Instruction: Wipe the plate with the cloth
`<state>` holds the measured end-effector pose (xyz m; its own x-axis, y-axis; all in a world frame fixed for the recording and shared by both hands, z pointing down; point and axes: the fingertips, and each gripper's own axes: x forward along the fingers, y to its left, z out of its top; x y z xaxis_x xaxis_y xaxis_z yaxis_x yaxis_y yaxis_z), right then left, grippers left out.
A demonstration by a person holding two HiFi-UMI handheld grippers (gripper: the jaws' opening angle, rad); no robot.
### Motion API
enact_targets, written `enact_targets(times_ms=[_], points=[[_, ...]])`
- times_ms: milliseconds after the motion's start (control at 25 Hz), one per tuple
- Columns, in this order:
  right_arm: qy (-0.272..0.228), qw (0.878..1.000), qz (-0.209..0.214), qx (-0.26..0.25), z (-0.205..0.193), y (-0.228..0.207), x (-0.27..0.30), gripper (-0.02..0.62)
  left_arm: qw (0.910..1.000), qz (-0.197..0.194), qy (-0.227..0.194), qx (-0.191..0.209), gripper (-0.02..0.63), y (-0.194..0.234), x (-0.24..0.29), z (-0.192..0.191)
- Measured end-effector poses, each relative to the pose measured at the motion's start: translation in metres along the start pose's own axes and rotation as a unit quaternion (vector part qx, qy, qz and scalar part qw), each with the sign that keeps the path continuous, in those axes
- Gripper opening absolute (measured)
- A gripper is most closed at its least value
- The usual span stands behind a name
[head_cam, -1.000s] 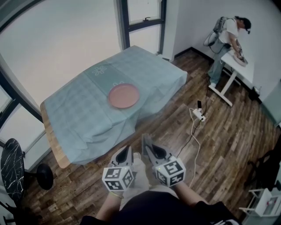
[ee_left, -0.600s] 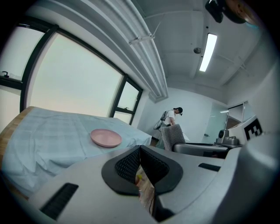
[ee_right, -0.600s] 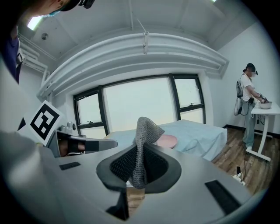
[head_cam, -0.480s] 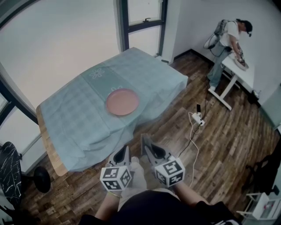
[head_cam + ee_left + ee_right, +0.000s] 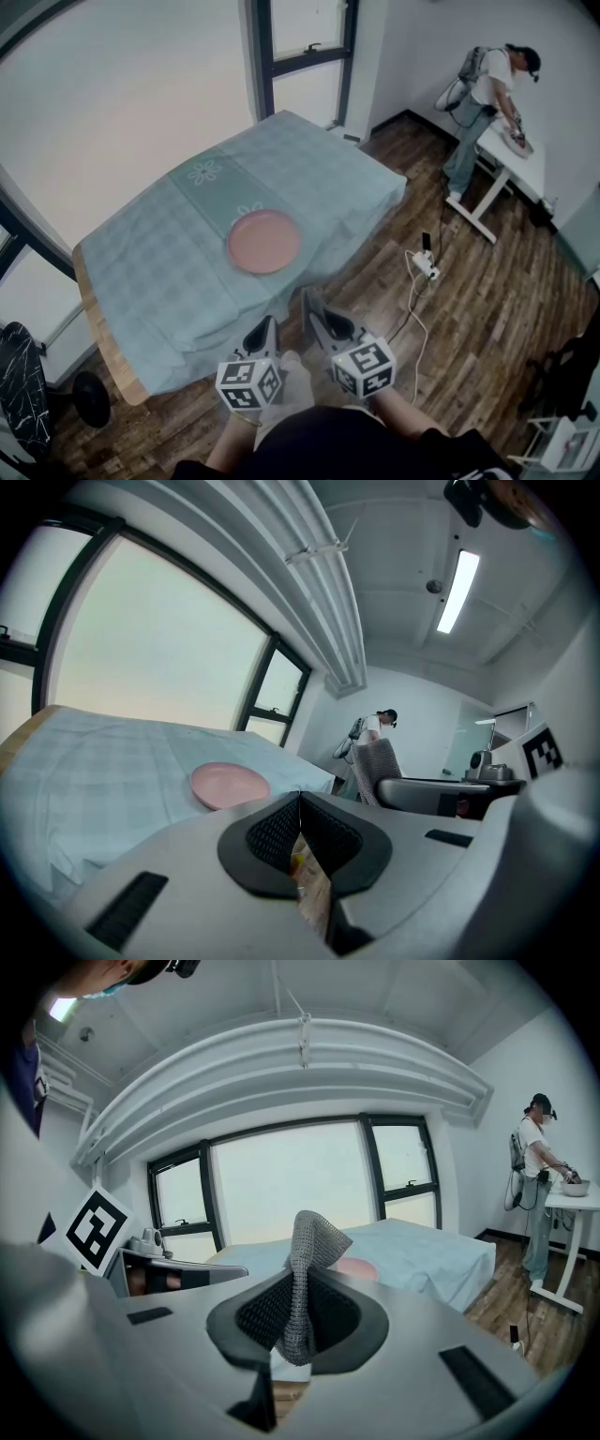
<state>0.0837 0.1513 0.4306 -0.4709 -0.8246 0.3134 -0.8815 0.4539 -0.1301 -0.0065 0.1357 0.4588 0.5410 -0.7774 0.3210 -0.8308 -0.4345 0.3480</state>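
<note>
While I hold both grippers low in front of the table point(image 5: 97, 330), neither of them touches anything on it. The pink plate point(image 5: 264, 241) lies flat on the pale blue checked tablecloth point(image 5: 141, 253), close to the long edge of the table that faces me and about at the middle of that edge. It is empty, and nothing else stands on the tablecloth near it.

The right gripper point(image 5: 319, 317) is closed on the grey mesh cloth point(image 5: 305, 1251). In the right gripper view the cloth is pinched between the two pads, one end stands up above the jaws and folds over, and the other end hangs a little below them. Behind the cloth I see a small part of the plate on the table.

The left gripper point(image 5: 263, 336) is just beside the right one, on its left. In the left gripper view its jaws are pressed together, with nothing between them, and the plate shows beyond them to the left.

Both grippers are over the wooden floor point(image 5: 469, 281), off the near edge of the table and well apart from the plate. A power strip point(image 5: 427, 265) with its cable lies on the floor to the right of the table. In the far right corner of the room a person point(image 5: 483, 89) bends over a white desk point(image 5: 511, 150).
</note>
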Motion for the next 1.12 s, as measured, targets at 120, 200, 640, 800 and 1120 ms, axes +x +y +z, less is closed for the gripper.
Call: enact_targets(times_ms=[120, 200, 640, 800, 1120], points=[[0.002, 1.000, -0.001, 0.001, 0.011, -0.009, 0.021, 0.034, 1.0000, 0.001, 0.000, -0.003, 0.014, 0.013, 0.017, 0.013], [0.005, 1.000, 0.000, 0.003, 0.018, -0.014, 0.036, 0.034, 1.0000, 0.002, 0.000, -0.003, 0.014, 0.023, 0.027, 0.022], [0.004, 1.000, 0.003, 0.000, 0.055, -0.044, 0.117, 0.034, 0.9997, 0.019, 0.012, -0.012, 0.014, 0.085, 0.085, 0.057], [0.002, 1.000, 0.002, 0.002, 0.066, -0.057, 0.141, 0.034, 0.9995, 0.024, 0.017, -0.008, 0.014, 0.103, 0.107, 0.066], [0.002, 1.000, 0.003, 0.002, 0.076, -0.072, 0.186, 0.034, 0.9993, 0.028, 0.024, -0.005, 0.014, 0.133, 0.139, 0.078]])
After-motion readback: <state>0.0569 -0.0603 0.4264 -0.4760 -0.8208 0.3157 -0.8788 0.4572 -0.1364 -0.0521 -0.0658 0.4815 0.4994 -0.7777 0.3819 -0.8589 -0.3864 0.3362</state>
